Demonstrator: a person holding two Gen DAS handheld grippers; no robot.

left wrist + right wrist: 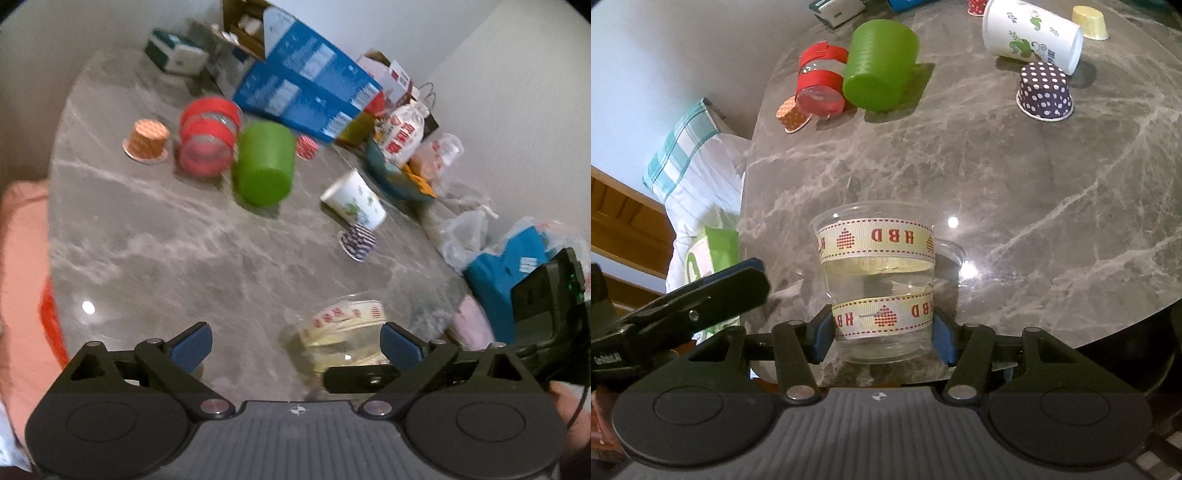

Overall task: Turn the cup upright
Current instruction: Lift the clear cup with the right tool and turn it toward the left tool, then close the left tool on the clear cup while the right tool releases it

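Observation:
A clear plastic cup [877, 280] with two cream "HBD" ribbon bands sits on the grey marble table [1015, 177], near its front edge. My right gripper [882, 334] is shut on the cup, its blue pads [822, 334] pressed on both sides of the lower band. The lettering reads upside down. The same cup [345, 328] shows in the left wrist view, between the pads of my left gripper [295, 343], which is open and empty. The right gripper's body [550, 314] shows at the right there.
A green cup [879, 66] and a red-banded clear cup [822, 86] lie on their sides. A white printed cup [1032, 35] lies tipped. Small orange [792, 114], purple dotted [1045, 92] and yellow [1089, 22] paper cups stand inverted. Boxes [306, 85] and bags [402, 133] crowd the far edge.

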